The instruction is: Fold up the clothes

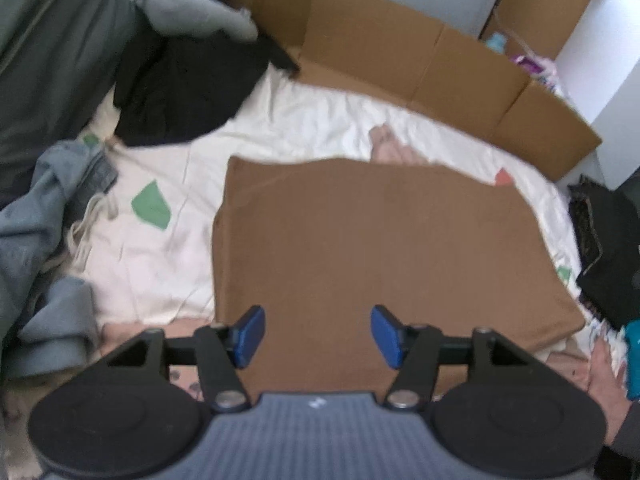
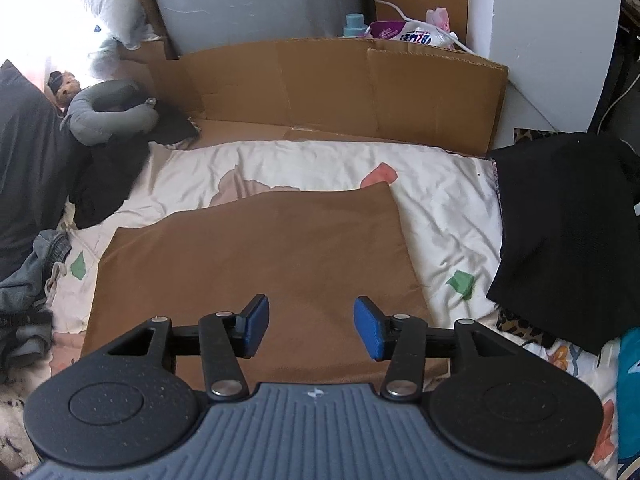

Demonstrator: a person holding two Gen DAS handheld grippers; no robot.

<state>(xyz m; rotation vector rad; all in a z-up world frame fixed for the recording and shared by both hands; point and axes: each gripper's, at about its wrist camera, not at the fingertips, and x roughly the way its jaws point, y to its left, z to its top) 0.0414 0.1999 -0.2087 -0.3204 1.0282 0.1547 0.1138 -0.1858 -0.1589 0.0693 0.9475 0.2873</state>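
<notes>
Setting: bed (image 2: 448,208) under cream patterned sheet, clutter around edges.

Left gripper (image 1: 318,336): jaws apart, nothing between blue pads, above near edge of brown garment (image 1: 380,248).

Right gripper (image 2: 310,328): jaws apart, empty, over same near edge.

Brown garment: flat rectangle at bed centre, apparently already folded, far edge slightly wavy.

Black clothes (image 2: 568,224): heaped at right, unfolded.

Cardboard sheets (image 2: 340,88): propped along far side.

Handling note: for next fold, likely pinch both near corners evenly, carry to far edge, align before release.
</notes>
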